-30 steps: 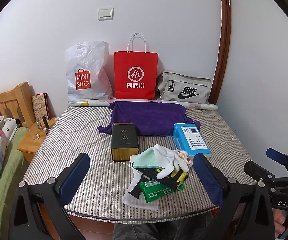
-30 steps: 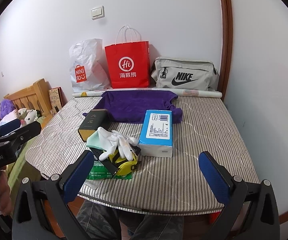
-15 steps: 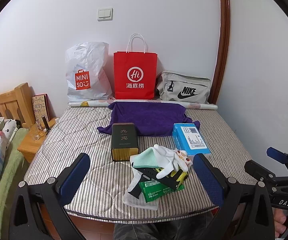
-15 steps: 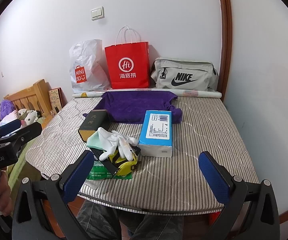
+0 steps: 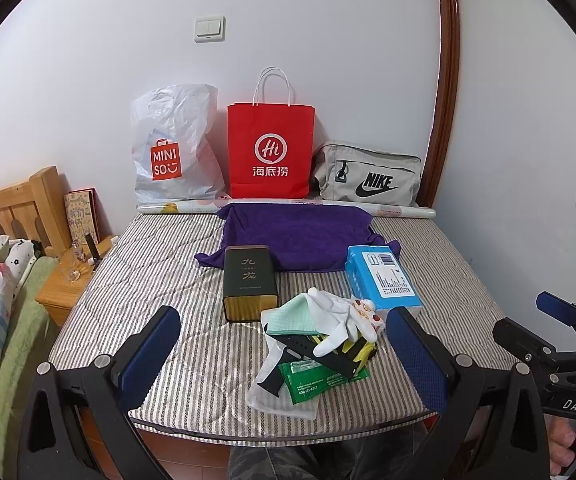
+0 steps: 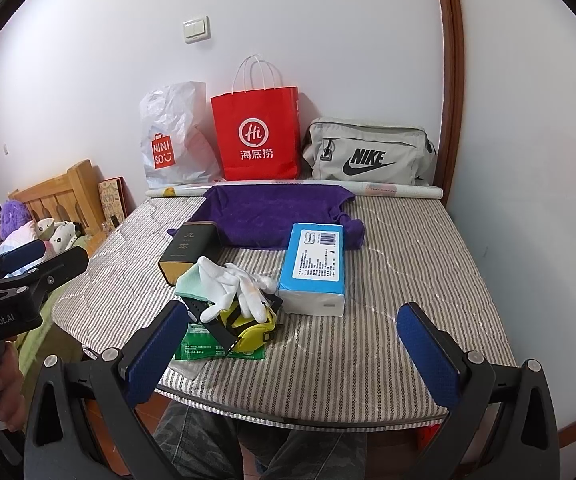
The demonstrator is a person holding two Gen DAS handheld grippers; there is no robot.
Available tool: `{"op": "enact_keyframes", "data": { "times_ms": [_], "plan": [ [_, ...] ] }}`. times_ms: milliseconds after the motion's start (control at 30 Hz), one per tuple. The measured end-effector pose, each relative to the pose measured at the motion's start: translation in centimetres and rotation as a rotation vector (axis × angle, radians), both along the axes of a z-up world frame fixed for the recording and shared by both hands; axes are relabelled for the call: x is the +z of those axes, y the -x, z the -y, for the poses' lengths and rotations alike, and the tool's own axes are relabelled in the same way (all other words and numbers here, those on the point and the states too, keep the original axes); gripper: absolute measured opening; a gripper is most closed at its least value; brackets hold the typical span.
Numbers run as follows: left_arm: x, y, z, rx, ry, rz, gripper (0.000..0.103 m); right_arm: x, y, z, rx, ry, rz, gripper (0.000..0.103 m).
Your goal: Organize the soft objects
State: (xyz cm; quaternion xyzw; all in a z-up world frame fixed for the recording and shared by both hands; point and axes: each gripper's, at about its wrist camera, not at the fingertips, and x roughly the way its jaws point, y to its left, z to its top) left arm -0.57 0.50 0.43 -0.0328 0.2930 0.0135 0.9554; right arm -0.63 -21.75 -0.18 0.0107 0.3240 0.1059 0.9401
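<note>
A pile of soft things lies near the front edge of the striped mattress [image 5: 159, 280]: white gloves [image 5: 336, 312], a mint cloth [image 5: 290, 318], a yellow pouch [image 6: 253, 326], a black strap [image 5: 312, 350] and a green packet [image 5: 312, 380]. The gloves also show in the right wrist view [image 6: 231, 284]. A purple towel [image 5: 296, 236] lies spread further back. My left gripper [image 5: 283, 360] is open and empty, in front of the pile. My right gripper [image 6: 292, 352] is open and empty, just right of the pile.
A dark tea box [image 5: 249, 282] and a blue tissue pack [image 5: 384, 280] flank the pile. A Miniso bag [image 5: 171, 152], a red paper bag [image 5: 269, 148], a Nike bag [image 5: 368, 180] and a paper roll [image 5: 400, 212] stand along the wall. A wooden nightstand [image 5: 63, 288] is at the left.
</note>
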Motion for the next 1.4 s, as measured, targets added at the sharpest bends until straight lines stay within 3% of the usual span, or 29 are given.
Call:
{"op": "enact_keyframes", "data": {
  "times_ms": [633, 1100, 1400],
  "plan": [
    [0.0, 0.1, 0.0, 0.004, -0.004, 0.003, 0.103, 0.0, -0.1, -0.1, 0.007, -0.001, 0.006, 0.103],
    [-0.5, -0.2, -0.5, 0.019, -0.014, -0.009, 0.103, -1.6, -2.0, -0.7, 0.027, 0.009, -0.007, 0.103],
    [-2.9, -2.5, -1.5, 0.034, -0.022, -0.076, 0.103, -3.8, -4.7, -1.8, 0.021, 0.07, -0.018, 0.103]
  ]
}}
